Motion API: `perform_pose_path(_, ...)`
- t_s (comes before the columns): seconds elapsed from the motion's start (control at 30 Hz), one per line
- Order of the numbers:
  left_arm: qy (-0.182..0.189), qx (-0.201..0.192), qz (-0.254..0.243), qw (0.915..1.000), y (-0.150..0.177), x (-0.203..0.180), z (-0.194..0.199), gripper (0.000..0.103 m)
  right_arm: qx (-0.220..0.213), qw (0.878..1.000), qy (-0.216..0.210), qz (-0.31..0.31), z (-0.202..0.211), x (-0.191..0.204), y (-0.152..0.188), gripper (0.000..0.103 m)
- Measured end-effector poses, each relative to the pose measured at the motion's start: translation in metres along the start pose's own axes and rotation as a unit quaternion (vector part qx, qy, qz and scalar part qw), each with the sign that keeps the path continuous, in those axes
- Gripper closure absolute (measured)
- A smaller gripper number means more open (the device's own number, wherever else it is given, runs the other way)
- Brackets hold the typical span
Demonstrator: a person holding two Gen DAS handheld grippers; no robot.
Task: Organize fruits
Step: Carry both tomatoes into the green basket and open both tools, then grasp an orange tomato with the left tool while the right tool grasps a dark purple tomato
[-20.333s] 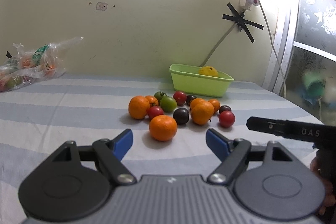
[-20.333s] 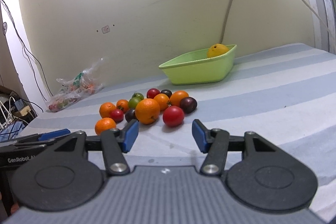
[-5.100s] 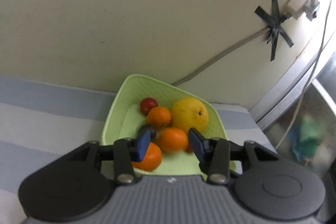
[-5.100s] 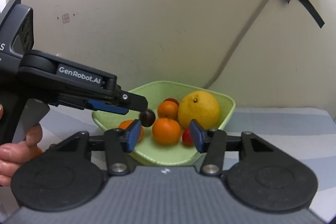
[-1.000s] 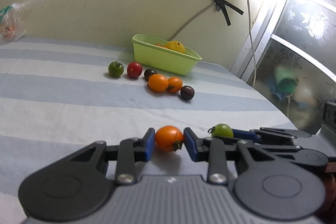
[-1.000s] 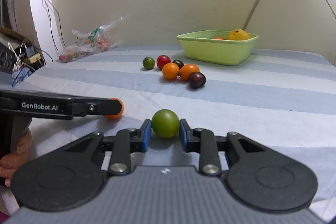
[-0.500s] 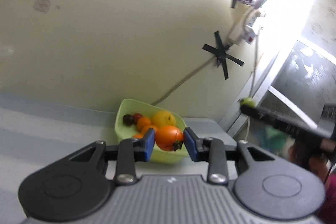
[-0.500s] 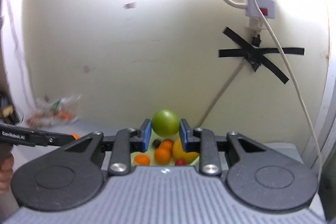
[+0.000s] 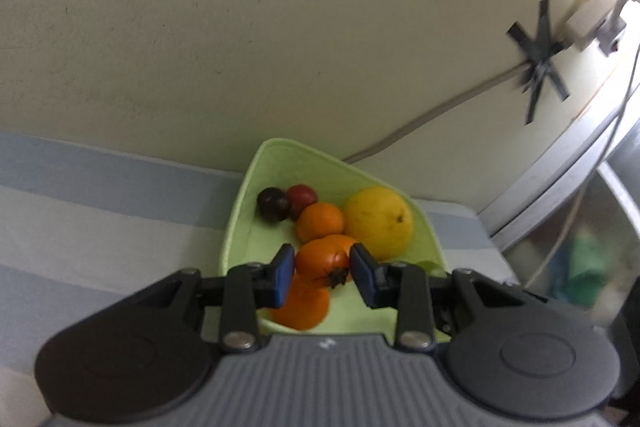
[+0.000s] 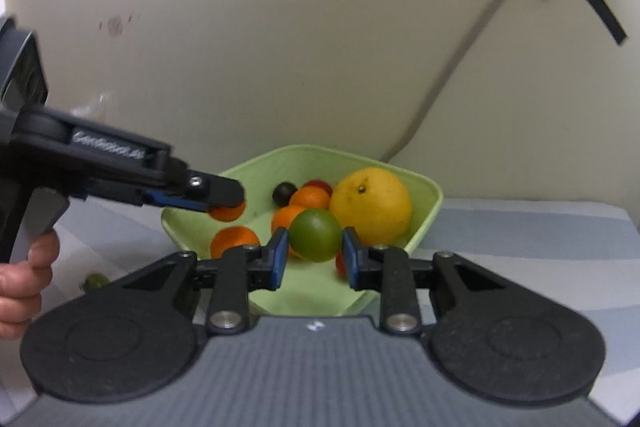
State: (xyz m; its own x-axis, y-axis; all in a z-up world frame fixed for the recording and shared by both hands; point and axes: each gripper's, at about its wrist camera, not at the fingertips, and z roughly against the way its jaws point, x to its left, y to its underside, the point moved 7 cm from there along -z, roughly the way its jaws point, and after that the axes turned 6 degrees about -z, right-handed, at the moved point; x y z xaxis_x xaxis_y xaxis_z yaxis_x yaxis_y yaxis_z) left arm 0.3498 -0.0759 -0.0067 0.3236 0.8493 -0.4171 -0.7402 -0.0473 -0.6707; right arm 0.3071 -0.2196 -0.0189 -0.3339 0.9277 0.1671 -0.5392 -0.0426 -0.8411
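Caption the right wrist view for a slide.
Right gripper clamps a round green tomato above the light-green plastic bowl while the left gripper opens around an orange tomato.

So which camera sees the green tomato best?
The right wrist view: the green tomato sits whole between the right gripper's fingers, over the green bowl. The left wrist view shows only a green sliver behind its own fingers.

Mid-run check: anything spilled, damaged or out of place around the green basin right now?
Nothing spilled or damaged. One small green fruit still lies on the striped cloth, outside the green basin. The left tongs are opening around an orange tomato.
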Motion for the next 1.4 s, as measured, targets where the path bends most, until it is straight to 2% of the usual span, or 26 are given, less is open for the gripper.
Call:
perform_pose_path(0.1,-0.010,-0.007,-0.011,0.9999,0.000,-0.002,-0.001,0.052,-0.001,1.000,0.003,0.008,-0.002,0.004,-0.005,0.068)
perform_pose_path(0.17,-0.014,-0.013,-0.019,0.9996,0.000,-0.004,0.005,0.052,-0.007,1.000,0.006,0.008,0.000,0.004,-0.008,0.061)
perform_pose_path(0.37,0.019,-0.051,-0.022,0.9983,0.009,-0.013,0.058,0.052,-0.034,0.999,-0.014,-0.006,0.040,0.009,-0.006,0.061)
perform_pose_path(0.5,0.041,-0.066,-0.033,0.9964,0.038,-0.017,0.099,0.052,-0.029,0.999,-0.043,-0.016,0.073,0.016,0.016,0.061)
perform_pose_path(0.6,0.054,-0.051,-0.026,0.9969,0.072,-0.014,0.113,0.052,-0.008,0.998,-0.065,-0.014,0.090,0.027,0.043,0.061)
perform_pose_path(0.7,0.058,-0.031,0.002,0.9978,0.095,-0.011,0.111,0.052,0.009,0.997,-0.071,0.007,0.096,0.041,0.065,0.061)
perform_pose_path(0.83,0.047,-0.024,0.032,0.9981,0.103,-0.008,0.098,0.052,0.022,0.997,-0.056,0.045,0.088,0.058,0.080,0.061)
perform_pose_path(1.03,0.021,-0.011,0.018,0.9995,0.113,-0.013,0.080,0.052,0.037,0.996,-0.058,0.055,0.073,0.062,0.083,0.061)
perform_pose_path(1.13,0.010,-0.012,0.022,0.9996,0.117,-0.010,0.075,0.060,0.047,0.996,-0.061,0.054,0.065,0.062,0.086,0.063)
perform_pose_path(1.17,0.007,-0.012,0.021,0.9997,0.119,-0.008,0.073,0.072,0.042,0.996,-0.061,0.055,0.066,0.063,0.087,0.064)
perform_pose_path(1.23,0.010,-0.015,0.028,0.9994,0.121,-0.004,0.074,0.071,0.037,0.996,-0.056,0.060,0.068,0.065,0.088,0.074)
perform_pose_path(1.4,0.022,-0.015,0.029,0.9992,0.130,-0.009,0.086,0.071,0.035,0.996,-0.065,0.051,0.082,0.071,0.096,0.074)
